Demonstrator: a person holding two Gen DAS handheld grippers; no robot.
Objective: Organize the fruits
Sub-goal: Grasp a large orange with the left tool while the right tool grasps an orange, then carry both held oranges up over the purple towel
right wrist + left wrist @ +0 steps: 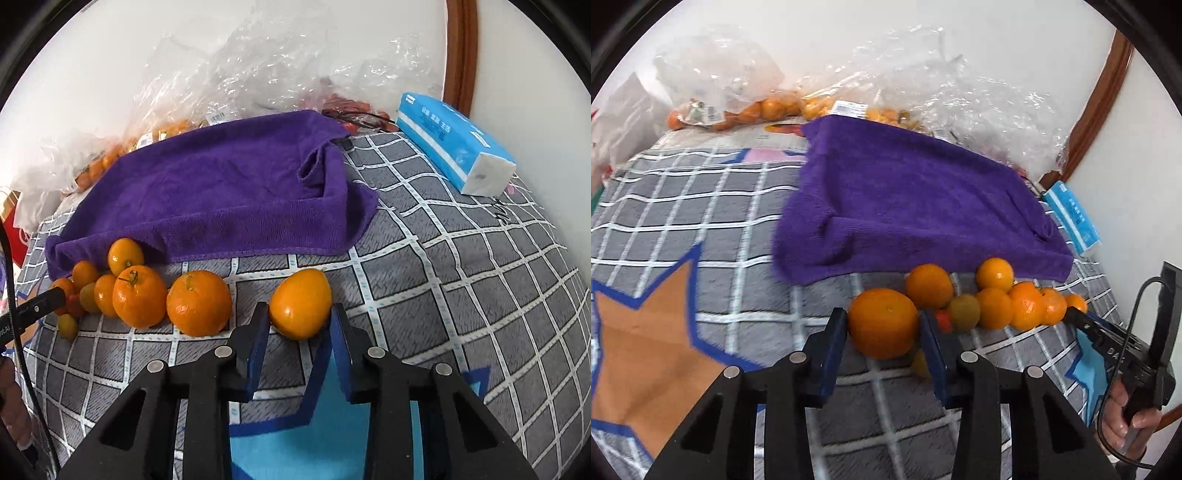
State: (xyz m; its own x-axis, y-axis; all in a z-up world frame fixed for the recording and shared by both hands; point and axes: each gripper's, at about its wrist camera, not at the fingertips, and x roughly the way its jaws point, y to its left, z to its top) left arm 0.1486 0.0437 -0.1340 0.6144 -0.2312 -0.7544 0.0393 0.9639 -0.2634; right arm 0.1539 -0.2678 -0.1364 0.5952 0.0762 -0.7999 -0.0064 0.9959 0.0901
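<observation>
Two handheld grippers work over a bed covered in a grey checked sheet [461, 295]. The left gripper [882, 326] has its blue pads on either side of a large orange [882, 323], apparently clasping it, though whether the pads truly press the skin is hard to tell. The right gripper [300, 314] brackets a smaller oval orange fruit [301, 302] the same way, and contact there is equally uncertain. Between them, seen from the right wrist, a loose cluster of oranges and tiny fruits [110, 291] lies just in front of a purple towel [221, 192].

The step in hand appears to be picking one fruit with each gripper. The next move probably calls for a firm but gentle squeeze, then a lift to wherever each kind belongs (likely the towel, though that is a guess).

Behind the towel, crumpled clear plastic bags [923, 81] hold more orange fruit, mostly hidden. A blue tissue pack [454, 144] lies near the right edge. A small red item in the cluster cannot be identified.
</observation>
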